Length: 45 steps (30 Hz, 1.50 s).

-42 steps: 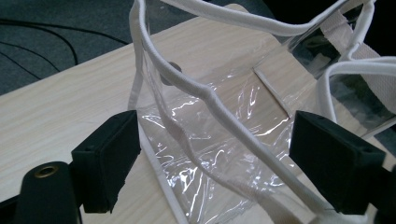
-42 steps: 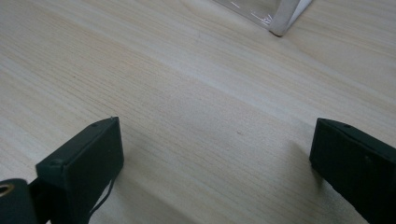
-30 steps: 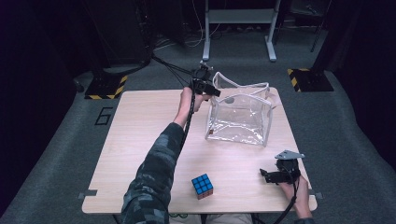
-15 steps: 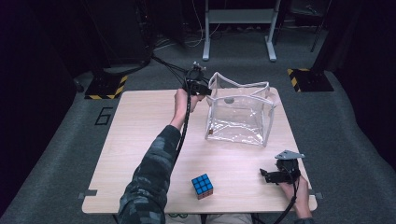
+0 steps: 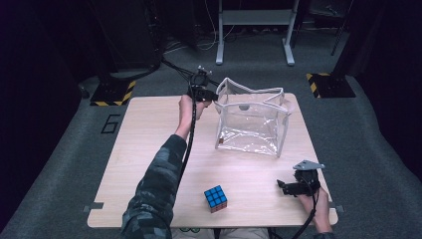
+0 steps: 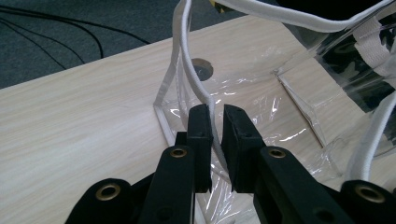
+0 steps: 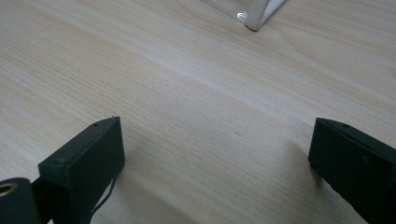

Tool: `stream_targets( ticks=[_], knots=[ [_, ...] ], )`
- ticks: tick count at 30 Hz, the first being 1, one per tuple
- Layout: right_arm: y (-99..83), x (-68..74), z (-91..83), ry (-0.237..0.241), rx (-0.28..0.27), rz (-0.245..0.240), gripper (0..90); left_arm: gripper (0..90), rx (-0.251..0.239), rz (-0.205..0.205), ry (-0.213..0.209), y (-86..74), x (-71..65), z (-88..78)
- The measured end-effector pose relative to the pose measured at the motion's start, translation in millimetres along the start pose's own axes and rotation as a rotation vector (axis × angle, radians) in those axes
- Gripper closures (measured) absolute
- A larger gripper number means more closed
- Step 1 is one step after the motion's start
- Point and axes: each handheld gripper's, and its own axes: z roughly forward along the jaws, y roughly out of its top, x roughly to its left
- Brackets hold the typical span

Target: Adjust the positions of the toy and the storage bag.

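- At the table's (image 5: pixel 149 149) far edge, our left gripper (image 6: pixel 215 122) has just closed, pinching the clear bag's (image 5: pixel 251 127) white rim.
- Near us, our right gripper (image 7: pixel 217 149) rests wide open, holding nothing.

On the table (image 5: pixel 149 149) I count one clear bag (image 5: pixel 251 122), standing toward one o'clock, and one cube (image 5: pixel 216 198) down at six. There are two grippers: the left gripper (image 5: pixel 211 95) up at twelve by the bag's rim, the right gripper (image 5: pixel 284 187) at four. Beyond the table I see two striped floor plates, one at ten (image 5: pixel 110 93) and one at two (image 5: pixel 331 84).
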Motion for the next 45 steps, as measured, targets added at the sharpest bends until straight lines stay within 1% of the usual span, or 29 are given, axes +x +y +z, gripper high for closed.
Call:
stream_targets(
  ticks=[7, 15, 20, 25, 28, 37, 39, 45],
  knots=[
    [0.0, -0.6, 0.2, -0.004, -0.004, -0.005, 3.0, 82.2, 0.004, 0.010, 0.014, -6.3, 9.4, -5.0],
    [0.0, -0.7, 0.2, -0.002, -0.003, -0.005, 3.0, 83.4, -0.001, 0.013, 0.025, -15.2, 19.4, -15.8],
    [0.0, -0.7, 0.2, -0.003, -0.003, -0.005, 3.0, 83.4, -0.003, 0.010, 0.020, -22.0, 26.9, -22.7],
    [0.0, -0.6, 0.2, -0.003, -0.003, -0.005, 3.0, 83.9, -0.002, 0.020, 0.029, -27.6, 29.9, -29.4],
    [0.0, -0.5, 0.1, -0.003, -0.002, -0.003, 3.0, 84.2, -0.006, 0.025, 0.036, -32.6, 32.6, -34.4],
    [-0.1, -0.8, 0.3, -0.004, -0.005, -0.009, 3.0, 84.2, -0.017, 0.014, 0.040, -46.6, 45.0, -49.5],
    [0.0, -0.5, 0.2, -0.005, -0.003, -0.003, 3.0, 84.2, -0.023, 0.012, 0.041, -49.6, 47.3, -52.2],
    [-0.2, -0.6, 0.3, -0.007, -0.005, -0.008, 3.0, 84.2, -0.027, 0.022, 0.046, -59.0, 51.3, -61.1]
  ],
)
